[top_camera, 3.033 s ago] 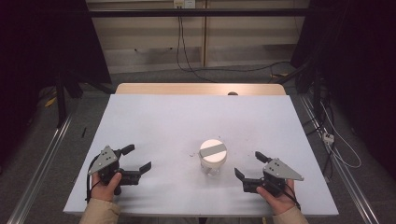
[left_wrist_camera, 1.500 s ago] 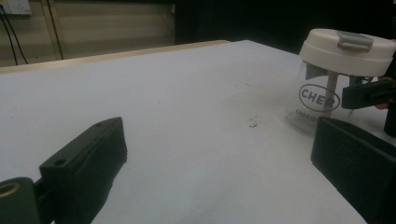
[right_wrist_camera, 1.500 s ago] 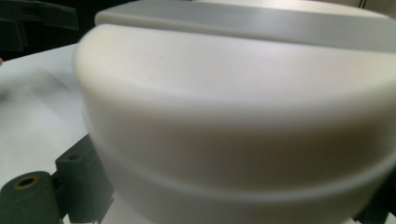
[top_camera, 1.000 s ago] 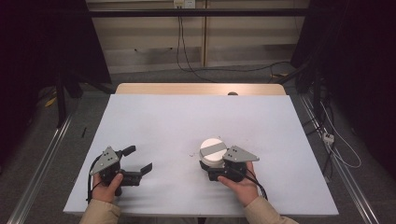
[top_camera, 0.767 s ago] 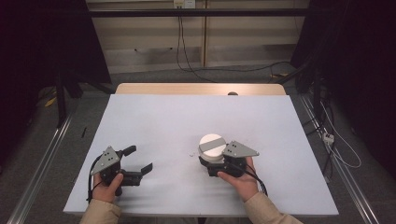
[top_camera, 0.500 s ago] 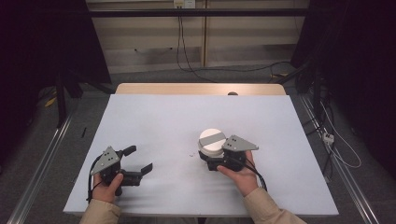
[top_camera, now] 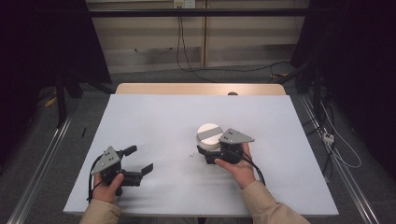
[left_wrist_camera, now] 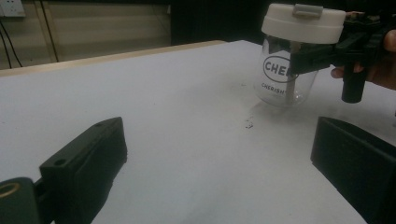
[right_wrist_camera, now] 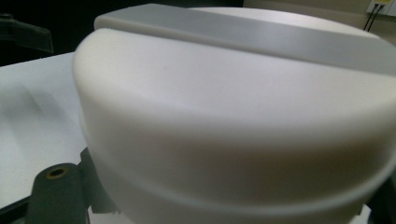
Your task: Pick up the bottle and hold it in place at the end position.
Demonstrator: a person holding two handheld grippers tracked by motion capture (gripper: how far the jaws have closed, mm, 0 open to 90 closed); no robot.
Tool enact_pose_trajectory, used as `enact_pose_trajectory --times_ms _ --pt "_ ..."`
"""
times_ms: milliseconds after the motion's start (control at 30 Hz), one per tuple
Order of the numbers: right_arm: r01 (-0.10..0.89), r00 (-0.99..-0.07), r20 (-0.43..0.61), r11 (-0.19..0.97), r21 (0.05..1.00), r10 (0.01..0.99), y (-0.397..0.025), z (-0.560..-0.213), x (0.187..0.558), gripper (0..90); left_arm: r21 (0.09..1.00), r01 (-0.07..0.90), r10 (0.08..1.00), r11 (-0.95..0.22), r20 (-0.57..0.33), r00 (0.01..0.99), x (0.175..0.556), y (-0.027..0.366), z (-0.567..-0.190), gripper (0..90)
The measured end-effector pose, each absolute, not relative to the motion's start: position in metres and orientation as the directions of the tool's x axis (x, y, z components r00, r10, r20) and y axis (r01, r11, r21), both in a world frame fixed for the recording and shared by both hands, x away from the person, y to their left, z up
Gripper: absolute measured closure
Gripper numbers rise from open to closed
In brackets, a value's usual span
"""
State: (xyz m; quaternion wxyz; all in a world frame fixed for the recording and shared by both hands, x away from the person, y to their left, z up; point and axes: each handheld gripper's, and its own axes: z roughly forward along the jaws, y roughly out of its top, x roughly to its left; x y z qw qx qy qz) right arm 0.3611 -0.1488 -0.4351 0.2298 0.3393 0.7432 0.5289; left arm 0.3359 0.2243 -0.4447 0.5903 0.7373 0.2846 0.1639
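Jaws of the right gripper (top_camera: 208,154) are clamped around the clear jar (left_wrist_camera: 283,74) below its white lid (top_camera: 208,133), right of centre on the white worktop (top_camera: 163,116). The jar stands upright. The left gripper (top_camera: 139,161) rests near the front left, jaws spread and holding nothing.

A jar (top_camera: 208,138) is standing on the table (top_camera: 154,116), right of centre. The right hand-held gripper (top_camera: 211,150) is sitting against it; the left hand-held gripper (top_camera: 139,160) is lying well apart, near the front-left corner.

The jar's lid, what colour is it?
The round plastic lid is white with a grey strip across its top, clearest in the left gripper view.
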Motion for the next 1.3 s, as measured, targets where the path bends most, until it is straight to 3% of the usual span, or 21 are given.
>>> enact_pose_trajectory --times_ms 1300 --pt "0.278 -0.643 0.031 0.196 0.940 0.765 -0.144 -0.433 0.402 18.2 0.965 0.225 0.608 -0.132 -0.100 0.788 0.336 0.224 -0.444 3.2"
